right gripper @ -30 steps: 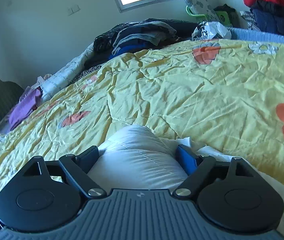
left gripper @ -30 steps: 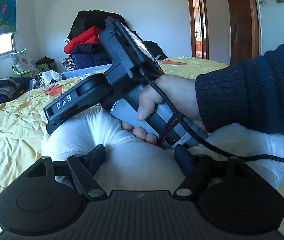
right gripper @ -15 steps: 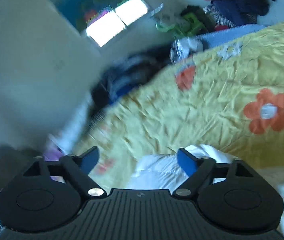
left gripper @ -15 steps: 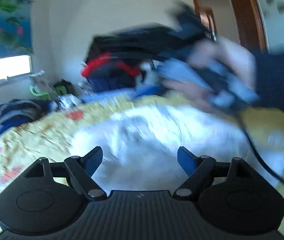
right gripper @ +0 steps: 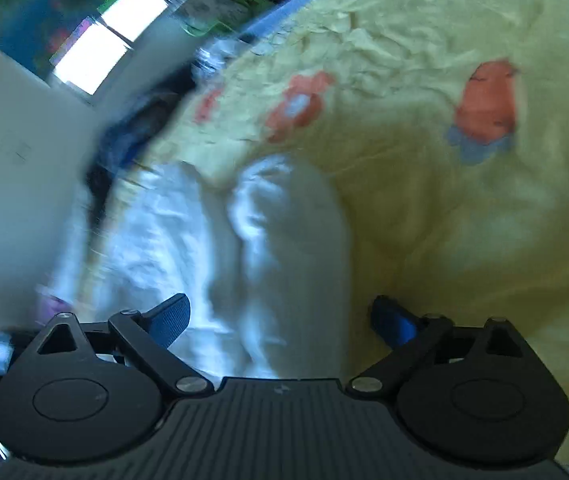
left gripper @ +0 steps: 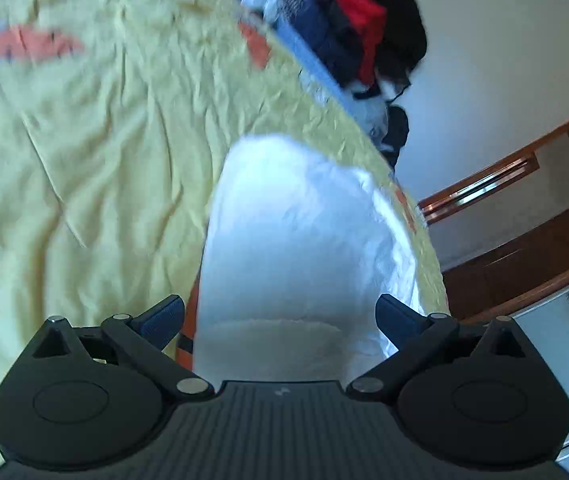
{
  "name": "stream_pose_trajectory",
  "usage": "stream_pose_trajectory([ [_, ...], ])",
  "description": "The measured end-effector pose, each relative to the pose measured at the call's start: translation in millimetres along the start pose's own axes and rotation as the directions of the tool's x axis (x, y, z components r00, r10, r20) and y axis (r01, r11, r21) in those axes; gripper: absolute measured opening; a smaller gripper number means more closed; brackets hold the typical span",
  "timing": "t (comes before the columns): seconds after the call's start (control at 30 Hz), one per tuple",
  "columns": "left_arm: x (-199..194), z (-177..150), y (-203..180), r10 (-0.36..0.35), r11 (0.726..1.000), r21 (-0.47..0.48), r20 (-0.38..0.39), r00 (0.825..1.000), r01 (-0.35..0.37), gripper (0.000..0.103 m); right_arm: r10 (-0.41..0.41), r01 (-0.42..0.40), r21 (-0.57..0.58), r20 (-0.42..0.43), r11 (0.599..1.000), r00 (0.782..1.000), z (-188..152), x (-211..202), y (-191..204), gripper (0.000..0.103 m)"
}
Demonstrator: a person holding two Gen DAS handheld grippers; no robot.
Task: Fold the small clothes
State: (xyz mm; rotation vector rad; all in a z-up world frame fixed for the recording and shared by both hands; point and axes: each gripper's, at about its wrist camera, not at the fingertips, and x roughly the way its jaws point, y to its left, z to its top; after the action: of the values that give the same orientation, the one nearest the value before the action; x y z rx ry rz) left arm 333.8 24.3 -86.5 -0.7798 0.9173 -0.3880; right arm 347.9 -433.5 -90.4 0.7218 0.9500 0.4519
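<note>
Yellow flowered bedding [left gripper: 84,152] covers the bed, with a heap of dark and red clothes [left gripper: 360,36] piled at its far edge by the wall. On the cover lies a white garment [left gripper: 296,240], rumpled and blurred. The left claw [left gripper: 280,316] hangs over it with jaws spread wide, gripping nothing. The right claw [right gripper: 280,316] also stands apart above the same white cloth [right gripper: 268,248].

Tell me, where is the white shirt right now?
The white shirt lies on the yellow bedspread, straight ahead in both wrist views, reaching between each gripper's open fingers.
</note>
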Motion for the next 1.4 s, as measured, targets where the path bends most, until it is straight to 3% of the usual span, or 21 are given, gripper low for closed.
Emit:
stream_pose_trajectory([
  [0.03, 9.5, -3.5, 1.1, 0.028, 1.000, -0.008, -0.026, 0.999, -0.029, 0.092, 0.042, -0.041, 0.042, -0.008, 0.998, 0.999, -2.2, 4.3, -3.2, 0.089],
  [0.13, 18.4, -10.6, -9.7, 0.049, 0.997, 0.054, -0.010, 0.999, -0.048, 0.074, 0.062, -0.060, 0.043, -0.041, 0.997, 0.997, -8.2, 22.2, -2.2, 0.045],
  [0.27, 11.0, -9.2, -16.6, 0.069, 0.994, 0.083, 0.005, 0.998, -0.070, 0.062, 0.097, -0.095, 0.057, -0.037, 0.994, 0.995, -12.1, 31.7, 0.6, 0.038],
  [0.47, -34.2, 17.6, -8.1, 0.140, 0.981, 0.118, 0.122, 0.983, -0.154, 0.062, 0.192, -0.193, 0.000, -0.089, 0.981, 0.977, -8.3, 74.3, 34.8, 0.036],
  [0.57, -33.0, 27.2, 11.3, 0.201, 0.973, 0.087, 0.141, 0.969, -0.215, 0.072, 0.201, -0.203, -0.013, -0.088, 0.979, 0.976, -2.7, 102.7, 50.9, 0.036],
  [0.6, -34.6, 26.8, 16.6, 0.217, 0.971, 0.066, 0.149, 0.965, -0.229, 0.078, 0.194, -0.196, -0.014, -0.084, 0.981, 0.977, -0.2, 109.5, 52.5, 0.038],
  [0.67, -44.7, 22.1, 23.2, 0.189, 0.981, 0.012, 0.152, 0.970, -0.193, 0.077, 0.186, -0.185, 0.016, -0.086, 0.983, 0.979, 0.7, 116.3, 48.9, 0.052],
  [0.7, -56.7, 17.2, 22.3, 0.173, 0.985, -0.004, 0.168, 0.971, -0.175, 0.077, 0.192, -0.191, 0.027, -0.080, 0.981, 0.978, -1.9, 110.7, 48.9, 0.054],
  [0.77, -88.4, 2.2, 15.9, 0.159, 0.986, 0.004, 0.259, 0.953, -0.166, 0.077, 0.178, -0.176, 0.036, -0.067, 0.984, 0.982, -5.3, 94.0, 47.4, 0.066],
  [0.83, -119.1, -19.7, 7.5, 0.170, 0.976, 0.066, 0.375, 0.911, -0.209, 0.077, 0.164, -0.164, 0.048, -0.006, 0.985, 0.986, -11.2, 65.6, 42.4, 0.068],
  [0.9, -140.6, -51.9, -5.0, 0.235, 0.925, 0.156, 0.480, 0.845, -0.346, 0.077, 0.148, -0.151, 0.034, 0.092, 0.988, 0.985, -21.9, 29.0, 39.2, 0.068],
  [0.97, -149.0, -87.3, -20.6, 0.285, 0.820, 0.275, 0.566, 0.774, -0.503, 0.077, 0.145, -0.151, 0.020, 0.178, 0.988, 0.973, -34.8, -2.6, 42.2, 0.069],
  [1.0, -149.7, -107.7, -27.2, 0.279, 0.757, 0.342, 0.602, 0.749, -0.557, 0.077, 0.153, -0.156, 0.000, 0.203, 0.988, 0.967, -39.7, -11.8, 48.6, 0.070],
  [1.03, -147.6, -127.7, -33.8, 0.265, 0.685, 0.418, 0.620, 0.738, -0.597, 0.077, 0.162, -0.160, -0.028, 0.215, 0.987, 0.963, -45.3, -20.3, 55.3, 0.072],
  [1.07, -144.2, -144.7, -38.1, 0.250, 0.623, 0.487, 0.617, 0.746, -0.612, 0.077, 0.174, -0.164, -0.065, 0.213, 0.984, 0.961, -51.3, -26.3, 65.8, 0.075],
  [1.1, -139.1, -158.4, -40.4, 0.242, 0.580, 0.547, 0.593, 0.768, -0.604, 0.077, 0.193, -0.174, -0.110, 0.200, 0.979, 0.961, -55.0, -28.7, 77.7, 0.076],
  [1.13, -132.9, -166.6, -40.7, 0.245, 0.553, 0.590, 0.560, 0.792, -0.588, 0.078, 0.216, -0.189, -0.157, 0.177, 0.969, 0.960, -58.5, -24.3, 92.0, 0.082],
  [1.17, -125.8, -171.0, -39.4, 0.263, 0.539, 0.604, 0.542, 0.798, -0.587, 0.078, 0.235, -0.204, -0.200, 0.145, 0.958, 0.961, -61.7, -19.5, 106.3, 0.090],
  [1.23, -114.6, -172.6, -38.4, 0.302, 0.528, 0.606, 0.520, 0.799, -0.595, 0.078, 0.267, -0.236, -0.275, 0.082, 0.932, 0.960, -66.3, -3.6, 129.8, 0.093],
  [1.3, -108.2, -168.0, -37.5, 0.331, 0.525, 0.593, 0.519, 0.788, -0.611, 0.078, 0.244, -0.214, -0.323, 0.057, 0.922, 0.968, -68.9, 9.6, 147.2, 0.094],
  [1.4, -111.1, -163.9, -36.0, 0.295, 0.560, 0.635, 0.447, 0.844, -0.532, 0.077, 0.205, -0.188, -0.337, 0.017, 0.923, 0.979, -70.9, 35.0, 152.0, 0.093],
])
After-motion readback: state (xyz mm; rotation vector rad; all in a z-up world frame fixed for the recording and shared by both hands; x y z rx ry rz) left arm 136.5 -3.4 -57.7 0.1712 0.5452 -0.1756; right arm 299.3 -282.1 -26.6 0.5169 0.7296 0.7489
